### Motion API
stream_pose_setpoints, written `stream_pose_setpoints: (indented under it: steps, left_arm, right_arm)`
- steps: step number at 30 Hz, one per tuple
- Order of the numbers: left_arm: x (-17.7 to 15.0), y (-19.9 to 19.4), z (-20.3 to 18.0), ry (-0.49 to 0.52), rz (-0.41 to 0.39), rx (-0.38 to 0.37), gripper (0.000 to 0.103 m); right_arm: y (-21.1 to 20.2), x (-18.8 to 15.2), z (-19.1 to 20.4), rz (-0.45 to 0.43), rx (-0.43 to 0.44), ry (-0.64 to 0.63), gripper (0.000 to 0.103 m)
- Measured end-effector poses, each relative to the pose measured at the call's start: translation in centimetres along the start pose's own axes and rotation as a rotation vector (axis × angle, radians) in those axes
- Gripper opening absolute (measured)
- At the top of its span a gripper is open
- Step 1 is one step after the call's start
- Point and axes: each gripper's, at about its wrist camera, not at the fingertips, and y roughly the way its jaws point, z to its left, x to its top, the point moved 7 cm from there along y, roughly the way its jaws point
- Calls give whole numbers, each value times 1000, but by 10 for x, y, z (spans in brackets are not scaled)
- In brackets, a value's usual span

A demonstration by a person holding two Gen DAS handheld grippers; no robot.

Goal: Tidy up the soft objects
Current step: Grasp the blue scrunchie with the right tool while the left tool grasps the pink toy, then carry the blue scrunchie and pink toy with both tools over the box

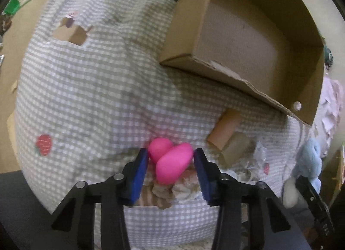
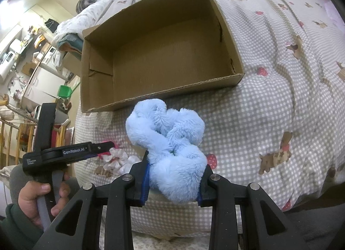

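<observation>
In the left wrist view a pink soft heart-shaped toy [image 1: 171, 161] lies on the checked bedspread between the blue pads of my left gripper [image 1: 171, 163], which is open around it with small gaps on both sides. In the right wrist view my right gripper [image 2: 173, 183] is shut on a fluffy light-blue plush [image 2: 170, 142], held just in front of an empty cardboard box [image 2: 163, 56]. The box also shows at the upper right of the left wrist view [image 1: 248, 41]. The plush and the right gripper appear at the right edge there [image 1: 310, 159].
The checked bedspread [image 2: 269, 103] with strawberry and dog prints covers the bed. A crumpled white and pink cloth [image 2: 117, 159] lies left of the plush, under the left gripper. Cluttered shelves and a green tub [image 2: 64, 91] stand beyond the bed's left edge.
</observation>
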Motion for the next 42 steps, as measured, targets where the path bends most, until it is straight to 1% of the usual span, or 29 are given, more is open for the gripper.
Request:
stream_pose_setpoints:
  steps: [3,4,7,13,15,16,19,20,22,23,24,27,29,31,32,34,35,37,42]
  left_arm:
    - [0,-5,-5,20,-28,7,38]
    - [-1,-7,-5,26,-37,16,33]
    - [0,-19,-5,38,-85,61,33]
    - [1,-37,9,9,-136,104,32]
    - [2,-45,13,8,-153,116,30]
    - [1,-50,15,11,-164,121,21]
    - [-7,-74,18,31,-210,137,21]
    - [-11,-80,16,38,-219,130,20]
    - [-15,-96,10,47,-242,90,20]
    - [-20,-102,13,53,-251,83,20]
    - [-17,-104,7,57,-263,81,20]
    - [-15,-129,-6,75,-304,67,20]
    - [-2,-141,-14,94,-324,62,20]
    - [6,-149,-26,129,-331,28,20]
    - [13,-147,-26,142,-332,24,20]
    - [30,-157,-40,179,-360,32,20]
    - [39,-156,-46,191,-369,36,20]
    - [53,-163,-60,223,-395,31,20]
    - [76,-160,-88,287,-421,38,20]
  right_arm:
    - [0,0,-1,-2,0,6,34]
    - [0,1,-1,-3,-1,8,34]
    - [2,2,-1,-3,-2,13,34]
    - [3,0,0,1,-5,0,34]
    - [3,0,1,1,-5,-5,34]
    - [3,0,2,0,-5,-7,34]
    - [0,-1,4,-10,-2,-11,34]
    - [-2,0,5,-15,0,-14,34]
    - [-8,1,6,-27,8,-21,34]
    - [-11,2,8,-32,12,-27,34]
    - [-14,4,9,-37,16,-29,34]
    - [-24,13,12,-57,33,-29,34]
    - [-31,22,14,-69,41,-34,34]
    - [-37,33,17,-83,40,-49,34]
    - [-39,38,18,-89,38,-57,34]
    - [-43,51,20,-104,32,-70,34]
    - [-45,60,21,-114,30,-76,34]
    - [-47,77,22,-133,20,-88,34]
    - [-40,113,26,-167,7,-99,34]
